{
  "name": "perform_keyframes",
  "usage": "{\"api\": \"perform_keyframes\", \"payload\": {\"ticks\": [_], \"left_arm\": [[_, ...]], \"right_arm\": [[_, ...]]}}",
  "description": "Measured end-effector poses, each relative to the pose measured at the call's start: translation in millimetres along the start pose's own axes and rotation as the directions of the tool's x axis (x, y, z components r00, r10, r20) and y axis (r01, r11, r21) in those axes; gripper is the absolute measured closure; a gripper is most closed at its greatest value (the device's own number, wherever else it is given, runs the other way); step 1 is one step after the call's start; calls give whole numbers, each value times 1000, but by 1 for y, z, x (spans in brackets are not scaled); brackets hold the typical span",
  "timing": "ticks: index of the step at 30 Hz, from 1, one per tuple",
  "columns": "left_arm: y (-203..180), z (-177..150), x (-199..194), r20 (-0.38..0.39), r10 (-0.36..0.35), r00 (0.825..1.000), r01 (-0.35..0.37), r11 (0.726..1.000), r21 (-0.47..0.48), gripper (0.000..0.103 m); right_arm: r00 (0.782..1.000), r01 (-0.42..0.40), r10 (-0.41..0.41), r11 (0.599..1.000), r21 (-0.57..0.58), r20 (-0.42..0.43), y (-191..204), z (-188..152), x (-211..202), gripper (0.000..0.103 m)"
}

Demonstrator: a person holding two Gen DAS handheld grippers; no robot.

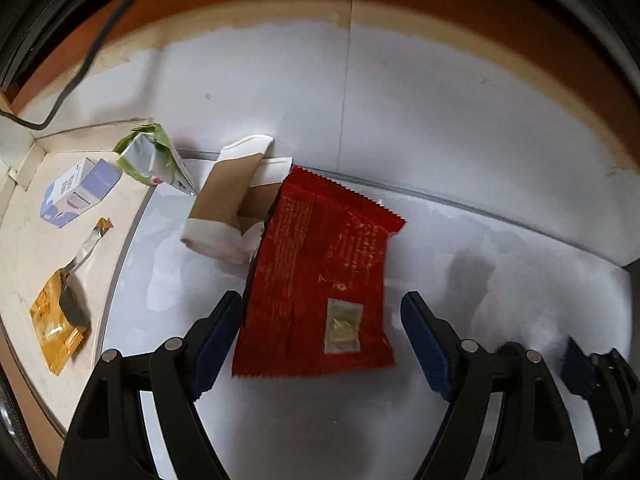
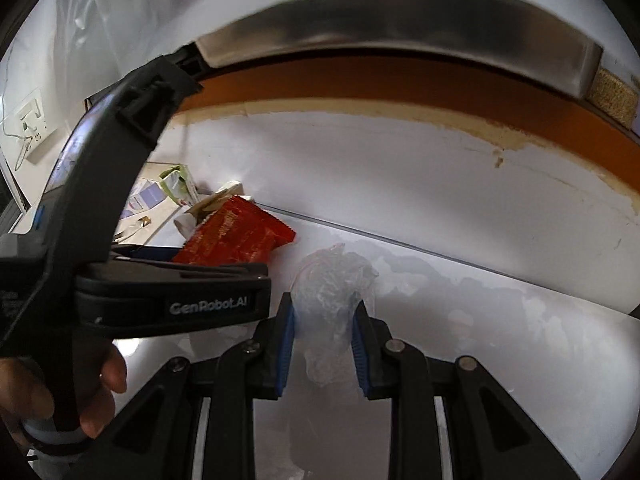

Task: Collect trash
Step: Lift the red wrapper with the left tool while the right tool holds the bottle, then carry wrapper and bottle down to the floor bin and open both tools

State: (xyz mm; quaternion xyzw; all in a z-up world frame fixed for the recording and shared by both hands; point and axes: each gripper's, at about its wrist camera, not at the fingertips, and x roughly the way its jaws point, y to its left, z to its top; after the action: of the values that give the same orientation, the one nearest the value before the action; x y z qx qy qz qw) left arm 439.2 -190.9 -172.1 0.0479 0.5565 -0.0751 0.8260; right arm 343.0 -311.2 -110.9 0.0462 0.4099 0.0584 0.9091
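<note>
Left gripper (image 1: 322, 320), jaws spread wide over the red wrapper (image 1: 320, 276), pads clear of it; the wrapper lies flat on the white surface (image 1: 440, 120), leaning on a torn cardboard box (image 1: 236, 204). Right gripper (image 2: 323, 328) pinches a crumpled clear plastic bag (image 2: 332, 280). Risks: closing on a flat foil may skate over it or nudge the box; the bag's thin film could slip free.

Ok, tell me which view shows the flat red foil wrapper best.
The left wrist view: the flat red foil wrapper lies almost whole between the open jaws of the left gripper, its printed face and serrated edges clear. The right wrist view catches only a slanted part of it, behind the left gripper's body.
</note>
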Motion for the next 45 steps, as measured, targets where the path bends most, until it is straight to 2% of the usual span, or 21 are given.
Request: {"api": "perform_keyframes", "payload": {"ticks": [3, 5, 7, 9, 10, 11, 12, 13, 20, 27, 35, 38, 45], "left_arm": [[-3, 4, 13, -30, 27, 999, -27, 1000, 13, 22], [-1, 6, 15, -22, 17, 1000, -17, 1000, 4, 22], [0, 9, 18, -24, -3, 1000, 3, 1000, -6, 27], [2, 10, 16, -14, -7, 1000, 7, 1000, -10, 44], [3, 12, 15, -11, -8, 1000, 8, 1000, -8, 49], [3, 11, 14, -7, -10, 1000, 10, 1000, -4, 64], [5, 10, 11, -2, -10, 1000, 10, 1000, -2, 86], [7, 8, 8, -4, -16, 1000, 16, 1000, -2, 91], [26, -12, -19, 40, -74, 996, 76, 996, -40, 96], [51, -51, -70, 73, -147, 987, 152, 986, -75, 96], [81, -118, -135, 108, -221, 969, 230, 969, -89, 96], [90, -148, -164, 127, -227, 966, 238, 968, -82, 96], [119, -213, -203, 149, -246, 958, 257, 964, -63, 96]], "right_arm": [[1000, -3, 3, 1000, 6, -8, -3, 1, 6, 77], [1000, -3, 3, 1000, 7, -12, -4, 2, 10, 77], [1000, -3, 3, 1000, 9, -15, -6, 2, 12, 77], [1000, -4, 5, 1000, 11, -20, -6, 2, 15, 77], [1000, -3, 3, 1000, 12, -21, -5, 2, 16, 77], [1000, -3, 3, 1000, 13, -23, -5, 1, 17, 77], [1000, -3, 3, 1000, 16, -24, -5, 1, 18, 77], [1000, -2, 2, 1000, 17, -25, -5, 1, 19, 77], [1000, 9, -9, 1000, 25, -16, 1, 0, 16, 77], [1000, 9, -10, 1000, 17, 13, 18, -10, -12, 78], [999, 5, -4, 1000, -12, 43, 60, -29, -66, 78], [999, -1, 2, 1000, -22, 48, 79, -44, -89, 78], [999, 2, 1, 997, -75, 46, 133, -92, -135, 78]]}}
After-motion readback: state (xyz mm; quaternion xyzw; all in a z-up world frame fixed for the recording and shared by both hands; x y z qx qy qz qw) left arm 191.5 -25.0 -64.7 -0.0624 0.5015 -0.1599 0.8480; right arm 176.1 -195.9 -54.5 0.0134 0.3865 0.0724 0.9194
